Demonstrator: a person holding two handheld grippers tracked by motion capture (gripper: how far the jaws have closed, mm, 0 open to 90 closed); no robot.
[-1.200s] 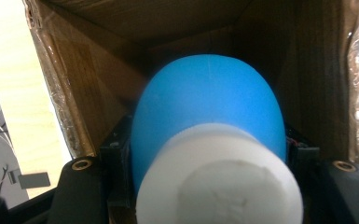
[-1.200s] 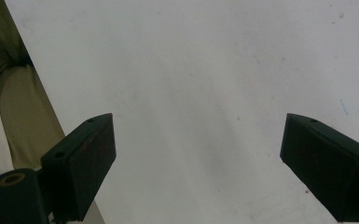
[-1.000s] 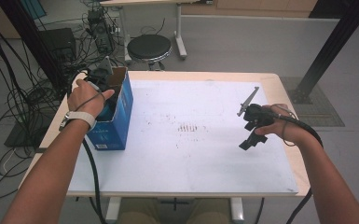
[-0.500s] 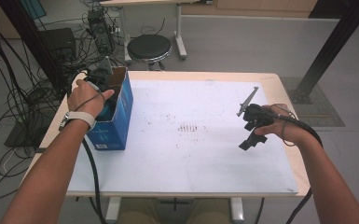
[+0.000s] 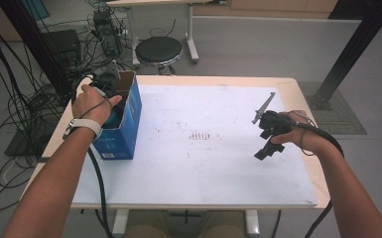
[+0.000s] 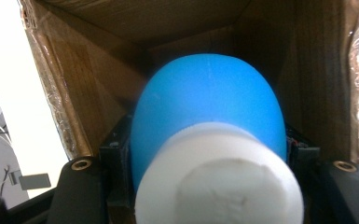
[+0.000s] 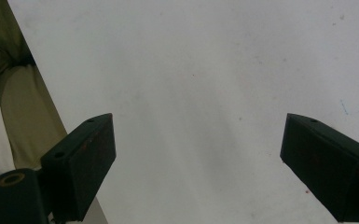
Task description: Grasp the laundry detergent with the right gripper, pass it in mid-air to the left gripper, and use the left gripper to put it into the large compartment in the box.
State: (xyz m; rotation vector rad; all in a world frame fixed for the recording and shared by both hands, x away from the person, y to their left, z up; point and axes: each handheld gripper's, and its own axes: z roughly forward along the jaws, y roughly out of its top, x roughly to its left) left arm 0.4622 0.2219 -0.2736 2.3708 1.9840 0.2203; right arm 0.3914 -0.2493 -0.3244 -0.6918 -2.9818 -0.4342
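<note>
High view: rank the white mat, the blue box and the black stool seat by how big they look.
1. white mat, covering most of the table.
2. blue box.
3. black stool seat, though it sits farther from the camera, so its true size against the box is unsure.

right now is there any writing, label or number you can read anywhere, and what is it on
Blue box: pale print low on its side facing the person, too small and blurred to read.
Blue and white object in the left gripper: no writing visible.
White table top: only faint smudged marks, no readable words.
</note>
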